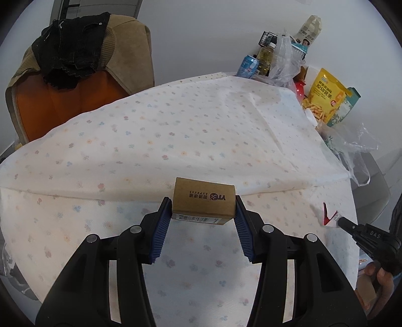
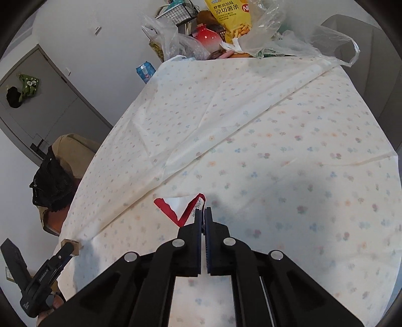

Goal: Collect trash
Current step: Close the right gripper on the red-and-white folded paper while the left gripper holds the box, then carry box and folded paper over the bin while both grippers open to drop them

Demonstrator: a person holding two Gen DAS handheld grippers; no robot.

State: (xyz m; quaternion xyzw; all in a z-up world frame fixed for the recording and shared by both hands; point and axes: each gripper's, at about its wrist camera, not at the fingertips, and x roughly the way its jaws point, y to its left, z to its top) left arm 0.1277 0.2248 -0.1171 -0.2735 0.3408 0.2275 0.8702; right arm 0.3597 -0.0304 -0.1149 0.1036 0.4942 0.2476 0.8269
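Left wrist view has the left tool (image 1: 203,208) clamped on a small cardboard box (image 1: 204,200), pads pressing both short sides, box lifted a bit over the table (image 1: 176,130) with its flowery cloth. So that bit of trash is already in hand.

Right wrist view: right tool (image 2: 203,213) has its pads squeezed together on the edge of a torn red-and-white wrapper (image 2: 184,210), which lies flat on the cloth near the front of the table. The pads only catch the right-hand strip of it, and I think the grip is on a thin corner, though it's hard to be sure since the fingers cover the contact spot.

How I'd handle this step:
- Lift the wrapper slowly and straight up. It's flimsy, and a corner pinch can tear or slip if you yank.
- Watch that the cloth doesn't come up too. If it rises with the wrapper, the tool has pinched fabric, so let go and regrab a bit higher on the wrapper.
- Keep the box level and don't loosen that grip while focusing on the other hand.
- Stay clear of the snack bag (image 2: 232,18) and plastic bags (image 2: 289,35) at the far end; those look like groceries, not trash.

No bin shows in either view, so where it all goes is unclear.
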